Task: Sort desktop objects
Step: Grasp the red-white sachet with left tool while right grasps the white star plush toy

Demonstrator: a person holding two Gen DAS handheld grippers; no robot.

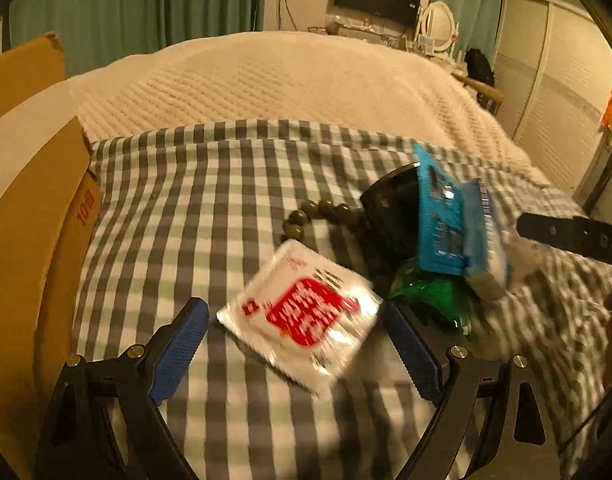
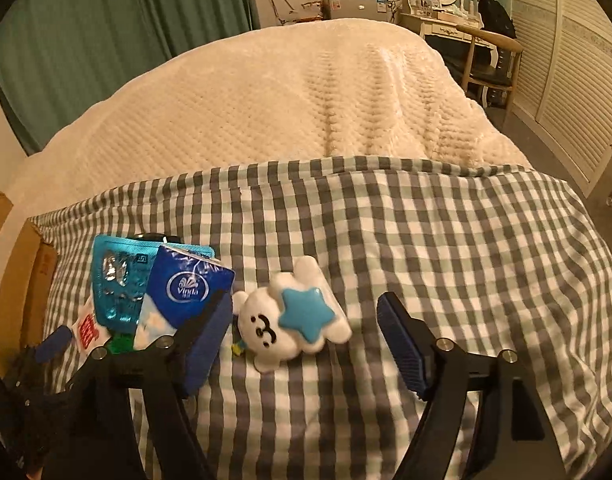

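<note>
Clutter is sitting in one loose heap on the checked cloth (image 1: 234, 184): one white sachet with a red label (image 1: 302, 314), one blue foil packet (image 1: 441, 224), one blue tissue pack (image 2: 184, 292), one green wrapper (image 1: 433, 300), one dark cup-like thing (image 1: 389, 212) lying on its side, one string of dark beads (image 1: 317, 216), and one white plush bear with a blue star (image 2: 294, 320). One cardboard box (image 1: 30, 216) is standing at nine o'clock of the heap, its flaps up. Two grippers are hanging over the cloth. Seen from its own wrist camera, the left gripper (image 1: 296, 344) is standing wide open and gripping nothing; the white sachet is lying just ahead between its blue pads, toward twelve o'clock, and whether the pads are brushing its edges cannot be told through the blur. The green wrapper is lying at about one o'clock of that gripper, just beside the right-hand pad, with the foil packet and cup beyond it. The right gripper (image 2: 306, 344) is also standing wide open, holding nothing. The plush bear is lying between its pads, nearer the left-hand one, at roughly eleven o'clock from the midpoint, and appears apart from both. The tissue pack is resting at ten o'clock, partly hidden behind that left-hand pad.
</note>
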